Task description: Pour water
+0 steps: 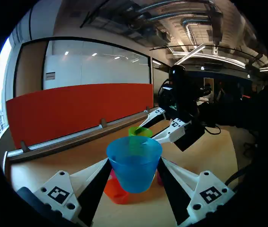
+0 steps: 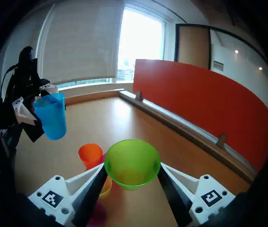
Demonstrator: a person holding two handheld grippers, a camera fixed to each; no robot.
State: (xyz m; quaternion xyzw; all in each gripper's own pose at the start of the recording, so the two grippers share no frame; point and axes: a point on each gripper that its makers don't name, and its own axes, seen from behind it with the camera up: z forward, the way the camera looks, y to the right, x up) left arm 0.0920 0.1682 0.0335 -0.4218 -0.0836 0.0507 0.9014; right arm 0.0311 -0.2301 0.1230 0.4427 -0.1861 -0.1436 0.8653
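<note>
My left gripper [image 1: 134,160] is shut on a blue plastic cup [image 1: 134,170] and holds it upright above the wooden table [image 1: 217,151]. My right gripper [image 2: 132,166] is shut on a green cup [image 2: 132,160], also upright. In the left gripper view the green cup [image 1: 139,131] sits just beyond the blue one, between the right gripper's white fingers [image 1: 171,133]. The right gripper view has the blue cup [image 2: 51,115] lifted at the far left, between the left gripper's fingers [image 2: 24,115]. I cannot tell whether either cup holds water.
Below the grippers an orange cup [image 2: 90,154], a yellow cup [image 2: 106,187] and a pink cup [image 2: 98,213] stand close together on the table [image 2: 107,121]. The orange cup [image 1: 115,192] lies under the blue one. An orange divider panel [image 2: 209,102] lines the desk's far edge.
</note>
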